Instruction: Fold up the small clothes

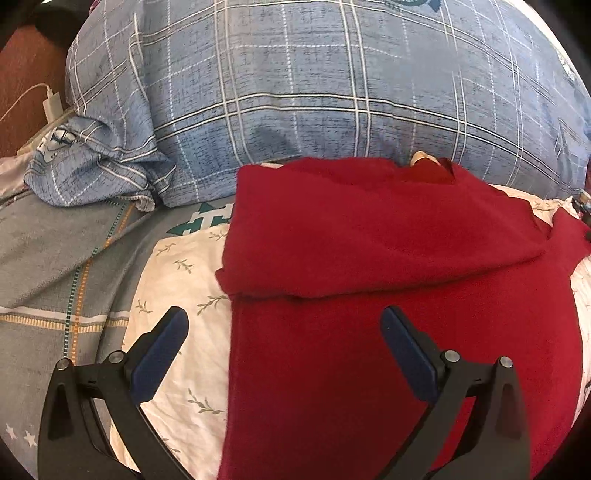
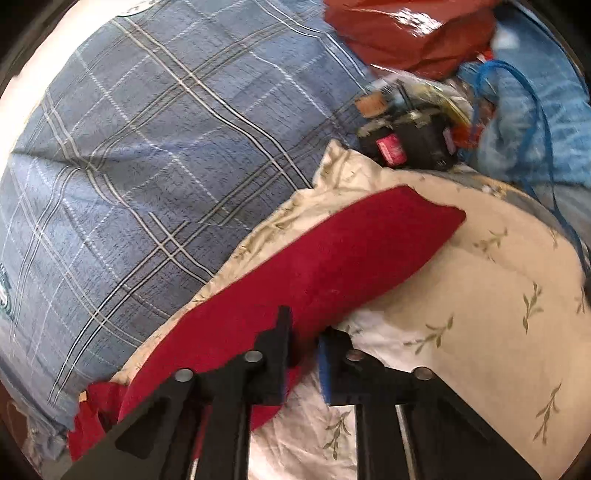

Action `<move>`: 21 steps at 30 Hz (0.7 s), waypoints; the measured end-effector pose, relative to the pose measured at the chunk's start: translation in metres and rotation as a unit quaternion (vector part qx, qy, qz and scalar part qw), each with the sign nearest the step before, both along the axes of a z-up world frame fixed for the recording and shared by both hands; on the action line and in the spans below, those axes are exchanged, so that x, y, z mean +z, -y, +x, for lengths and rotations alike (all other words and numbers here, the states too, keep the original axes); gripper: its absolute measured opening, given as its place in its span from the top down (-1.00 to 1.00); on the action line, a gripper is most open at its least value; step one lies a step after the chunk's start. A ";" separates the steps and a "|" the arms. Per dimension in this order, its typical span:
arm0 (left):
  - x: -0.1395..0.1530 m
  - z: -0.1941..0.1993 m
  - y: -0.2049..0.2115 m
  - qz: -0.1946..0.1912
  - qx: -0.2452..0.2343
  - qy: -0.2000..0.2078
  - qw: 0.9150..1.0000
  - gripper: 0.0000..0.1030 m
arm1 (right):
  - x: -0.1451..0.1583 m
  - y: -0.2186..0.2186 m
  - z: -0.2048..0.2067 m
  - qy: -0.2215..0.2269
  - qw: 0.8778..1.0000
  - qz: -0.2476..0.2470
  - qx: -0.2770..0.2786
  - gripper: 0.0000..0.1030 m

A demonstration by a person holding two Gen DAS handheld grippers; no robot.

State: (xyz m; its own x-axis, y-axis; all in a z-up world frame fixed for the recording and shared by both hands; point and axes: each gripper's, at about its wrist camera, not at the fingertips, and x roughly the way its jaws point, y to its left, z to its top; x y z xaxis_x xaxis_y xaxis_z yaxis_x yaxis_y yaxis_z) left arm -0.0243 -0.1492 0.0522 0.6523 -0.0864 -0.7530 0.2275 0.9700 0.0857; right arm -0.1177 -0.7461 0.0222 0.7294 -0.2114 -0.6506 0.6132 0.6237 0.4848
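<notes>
A dark red garment [image 1: 369, 280] lies on a cream leaf-print cloth [image 1: 177, 295] on the bed. One side of it is folded across its upper body. My left gripper [image 1: 284, 321] is open and empty, hovering over the garment's lower left edge. In the right wrist view, the red garment's sleeve [image 2: 325, 266] stretches away over the cream cloth [image 2: 480, 295]. My right gripper [image 2: 306, 332] is shut on the sleeve's near edge, with red fabric pinched between the fingers.
A big blue plaid pillow [image 1: 314, 81] lies just behind the garment and also shows in the right wrist view [image 2: 147, 166]. A white charger [image 1: 51, 105] sits at far left. A black device [image 2: 413, 140], a blue cord [image 2: 535, 110] and a red bag [image 2: 406, 33] clutter the far right.
</notes>
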 end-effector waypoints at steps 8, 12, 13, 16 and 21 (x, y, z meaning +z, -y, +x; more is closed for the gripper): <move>0.007 0.005 0.004 -0.043 -0.006 -0.014 0.999 -1.00 | 0.077 -0.060 -0.004 0.085 0.989 -0.067 0.097 0.86; 0.008 0.007 0.002 -0.047 0.000 -0.011 0.999 -1.00 | 0.110 -0.137 0.010 0.116 0.966 -0.106 0.203 0.86; 0.008 0.008 0.001 -0.049 0.001 -0.011 0.999 -1.00 | 0.112 -0.164 0.017 0.117 0.957 -0.114 0.238 0.86; 0.008 0.009 -0.001 -0.057 0.004 -0.011 0.998 -1.00 | 0.102 -0.236 0.038 0.108 0.930 -0.113 0.334 0.85; 0.005 0.012 -0.005 -0.081 -0.001 -0.028 0.996 -1.00 | 0.047 -0.319 0.072 0.028 0.892 -0.093 0.441 0.54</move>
State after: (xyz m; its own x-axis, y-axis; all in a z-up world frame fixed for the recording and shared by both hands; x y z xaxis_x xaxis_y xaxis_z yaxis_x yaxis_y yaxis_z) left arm -0.0118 -0.1441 0.0571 0.6098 -0.2105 -0.7641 0.2288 0.9698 -0.0846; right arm -0.0462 -0.4267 0.0692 0.6959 0.3607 -0.6210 -0.1773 0.9243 0.3381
